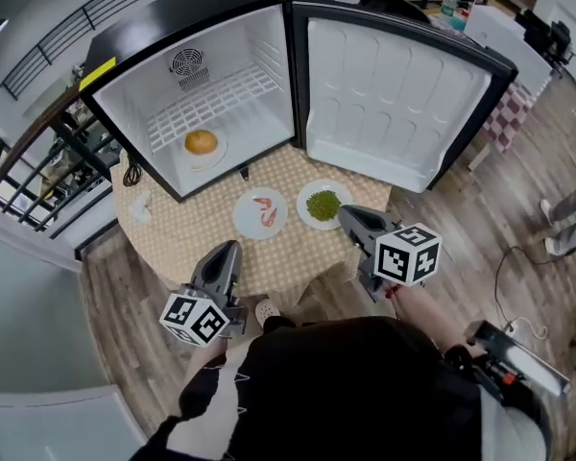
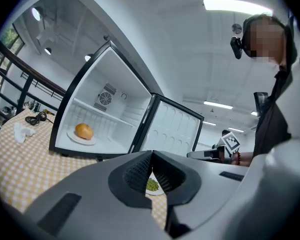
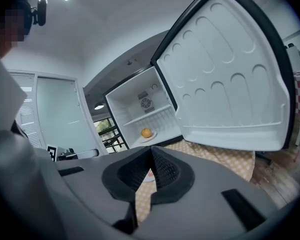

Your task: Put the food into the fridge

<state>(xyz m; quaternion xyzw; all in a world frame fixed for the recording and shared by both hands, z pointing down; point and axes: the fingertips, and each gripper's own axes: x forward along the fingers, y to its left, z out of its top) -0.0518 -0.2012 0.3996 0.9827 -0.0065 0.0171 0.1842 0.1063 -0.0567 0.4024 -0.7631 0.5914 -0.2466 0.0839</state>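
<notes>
Your left hand-held gripper (image 1: 228, 249) and right hand-held gripper (image 1: 347, 214) hover closed and empty because the bun (image 1: 201, 142) already sits in the open fridge (image 1: 269, 46), while shrimp (image 1: 265, 211) and greens (image 1: 323, 205) wait on the tabletop (image 1: 187, 230) just outside.

Fridge (image 1: 269, 46) stands wide open; only the bun plate (image 1: 219, 154) occupies its floor.

Glossy white plastic inside the fridge (image 1: 374, 94), checked cloth table cover (image 1: 187, 224), matt wood-plank floor (image 1: 461, 229).

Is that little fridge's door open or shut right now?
Open. The fridge door stands swung wide to the right, and the bun inside shows.
</notes>
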